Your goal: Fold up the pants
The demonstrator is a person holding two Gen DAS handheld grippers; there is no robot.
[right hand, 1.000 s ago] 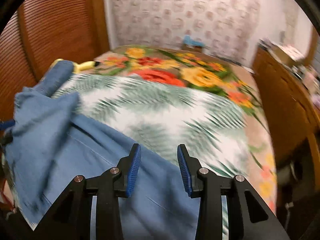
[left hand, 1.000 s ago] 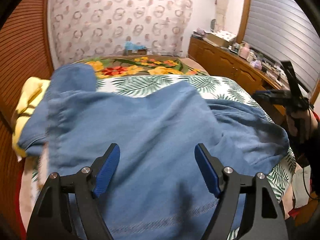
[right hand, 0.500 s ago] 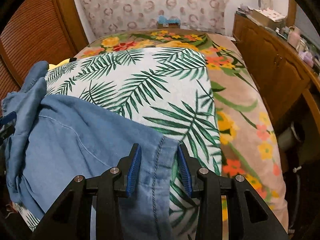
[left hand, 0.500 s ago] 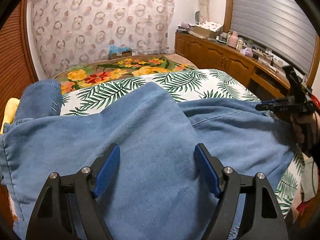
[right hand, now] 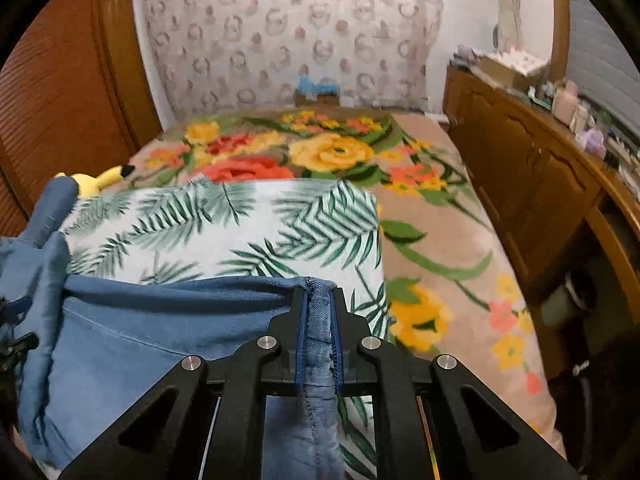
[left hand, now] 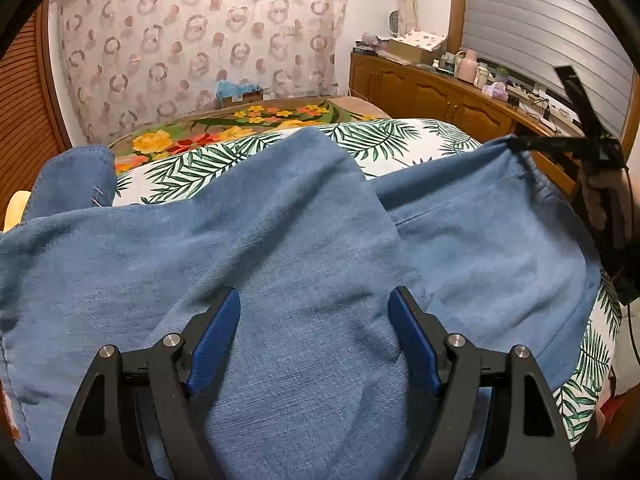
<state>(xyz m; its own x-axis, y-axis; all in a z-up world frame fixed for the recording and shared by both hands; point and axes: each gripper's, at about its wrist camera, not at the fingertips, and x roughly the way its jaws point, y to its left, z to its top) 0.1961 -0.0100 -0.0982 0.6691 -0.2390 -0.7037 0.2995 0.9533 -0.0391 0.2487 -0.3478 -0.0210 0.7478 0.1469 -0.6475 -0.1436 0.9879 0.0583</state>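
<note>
The bed (right hand: 444,216) fills both views, a floral blanket (right hand: 332,152) spread over it and a white palm-leaf sheet (right hand: 224,224) lying on top at the near end. Across that sheet sprawl the blue pants (left hand: 280,248), rumpled, one fold peaking toward the middle of the bed and a leg end (left hand: 72,180) sticking up at the far left. Along the right side runs a wooden cabinet (left hand: 432,92) with bottles and boxes crowded on its top; a patterned curtain (left hand: 200,40) hangs behind the bed.

The left gripper (left hand: 314,320) hovers over the pants with its blue pads (left hand: 214,332) spread wide apart, denim showing between them but nothing pinched. The right gripper (right hand: 318,312) is clamped tight on the pants' hem, the stitched edge bunched up between its fingers and pulled taut into a ridge running left. In the left view that same gripper (left hand: 516,144) shows at the right edge of the bed, lifting the cloth's corner, a hand (left hand: 604,200) wrapped on its handle. A yellow plush toy (right hand: 96,180) peeks from behind the pants at the far left.
</note>
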